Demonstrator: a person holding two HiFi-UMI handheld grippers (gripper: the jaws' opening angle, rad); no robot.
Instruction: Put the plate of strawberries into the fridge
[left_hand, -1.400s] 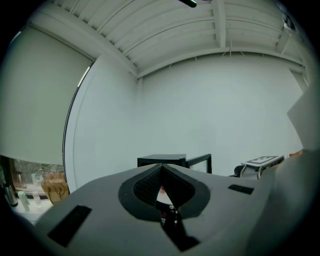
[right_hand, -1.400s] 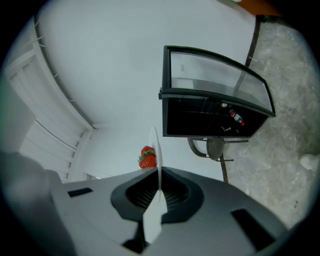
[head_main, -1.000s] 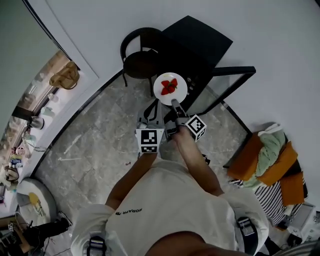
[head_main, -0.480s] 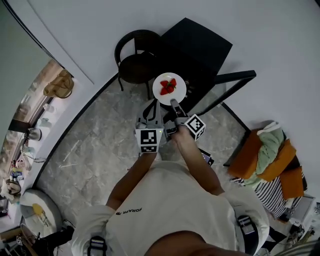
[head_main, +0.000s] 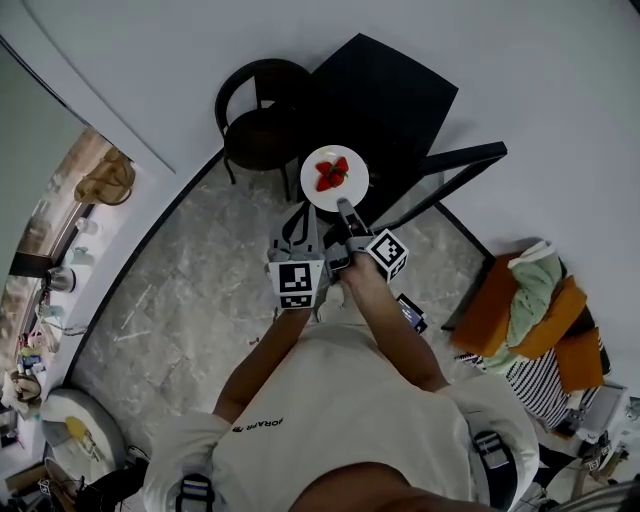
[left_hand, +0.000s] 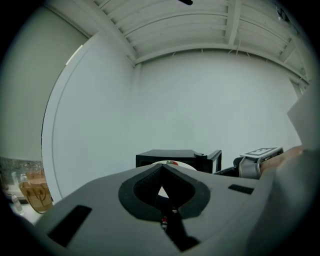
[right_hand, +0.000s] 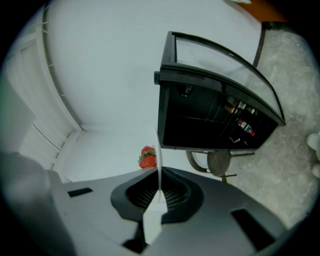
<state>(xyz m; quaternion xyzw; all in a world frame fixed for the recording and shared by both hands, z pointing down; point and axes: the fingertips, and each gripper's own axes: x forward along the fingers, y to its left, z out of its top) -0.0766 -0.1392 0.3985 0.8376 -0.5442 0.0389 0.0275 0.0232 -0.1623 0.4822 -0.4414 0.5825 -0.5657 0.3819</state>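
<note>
Right gripper (right_hand: 159, 192): shut tight on the near rim of a round white plate (head_main: 352, 188). Grips it edge-on, so that in the right gripper view only a thin white line rises straight up from between the pads. Carries a few red strawberries (head_main: 331, 174) with green tops, lying on the plate just beyond the jaw tips and slightly to their left.

Points toward a small black box-shaped fridge (head_main: 385, 90), ahead of the jaws and up to their right, apart from the plate and not touching it. Faces a dark interior with a few small bottles (right_hand: 243, 124) dimly visible. Has the black-framed glass fridge door (head_main: 455, 165) swung open off to the right of the jaws.

Left gripper (left_hand: 161, 192): closed, pads meeting, nothing caught between them. Sits just beside the right gripper, on its left, a little short of the plate. Looks past its own tips at the pale edge of the plate and at the black fridge straight ahead.

Further left of both jaw pairs, next to the fridge: a round black chair (head_main: 262, 125). Below everything: grey marbled floor (head_main: 190, 300).
</note>
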